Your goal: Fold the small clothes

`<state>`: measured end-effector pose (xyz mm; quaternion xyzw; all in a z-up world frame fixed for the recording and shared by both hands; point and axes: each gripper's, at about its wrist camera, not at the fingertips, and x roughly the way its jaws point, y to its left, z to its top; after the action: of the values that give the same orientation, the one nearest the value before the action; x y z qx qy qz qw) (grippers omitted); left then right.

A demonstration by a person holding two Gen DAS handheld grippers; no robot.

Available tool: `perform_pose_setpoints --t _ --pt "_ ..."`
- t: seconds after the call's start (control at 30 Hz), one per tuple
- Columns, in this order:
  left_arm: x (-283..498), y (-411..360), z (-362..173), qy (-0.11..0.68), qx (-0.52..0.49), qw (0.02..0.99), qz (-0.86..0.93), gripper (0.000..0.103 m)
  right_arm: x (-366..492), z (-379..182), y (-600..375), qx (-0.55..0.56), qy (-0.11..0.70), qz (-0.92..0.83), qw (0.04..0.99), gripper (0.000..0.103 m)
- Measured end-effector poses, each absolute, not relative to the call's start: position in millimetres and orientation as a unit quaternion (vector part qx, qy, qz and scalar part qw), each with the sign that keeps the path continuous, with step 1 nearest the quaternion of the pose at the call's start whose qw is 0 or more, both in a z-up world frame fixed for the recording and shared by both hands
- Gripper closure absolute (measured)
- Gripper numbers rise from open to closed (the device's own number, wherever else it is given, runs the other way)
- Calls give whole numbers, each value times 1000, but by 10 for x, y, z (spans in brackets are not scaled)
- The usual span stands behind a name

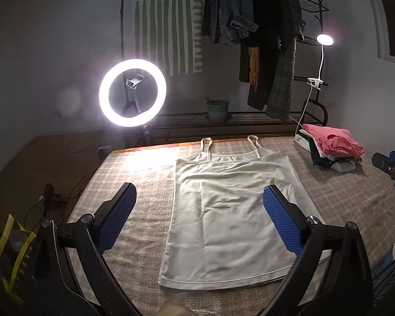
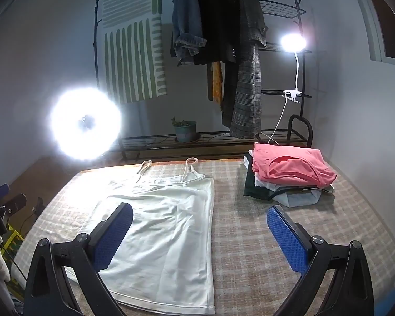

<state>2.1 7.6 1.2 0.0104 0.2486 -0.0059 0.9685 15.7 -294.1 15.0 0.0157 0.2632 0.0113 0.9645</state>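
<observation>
Left wrist view: the left gripper [image 1: 199,193] is hanging spread wide over a flat white top [image 1: 223,218]. The right gripper [image 2: 200,218] is spread wide too, pinching nothing, with a clothes pile [image 2: 289,176] sitting far right.

No legible text, labels, brands or numbers appear in either view.

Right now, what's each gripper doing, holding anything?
Left gripper: open, empty, above the white camisole.
Right gripper: open, empty, above the checked cloth.
</observation>
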Motion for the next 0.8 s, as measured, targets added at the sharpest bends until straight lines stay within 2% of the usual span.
perform_pose_setpoints --t 0.8 --pt "36 178 -62 250 13 968 1 4 142 148 -2898 10 260 5 965 0"
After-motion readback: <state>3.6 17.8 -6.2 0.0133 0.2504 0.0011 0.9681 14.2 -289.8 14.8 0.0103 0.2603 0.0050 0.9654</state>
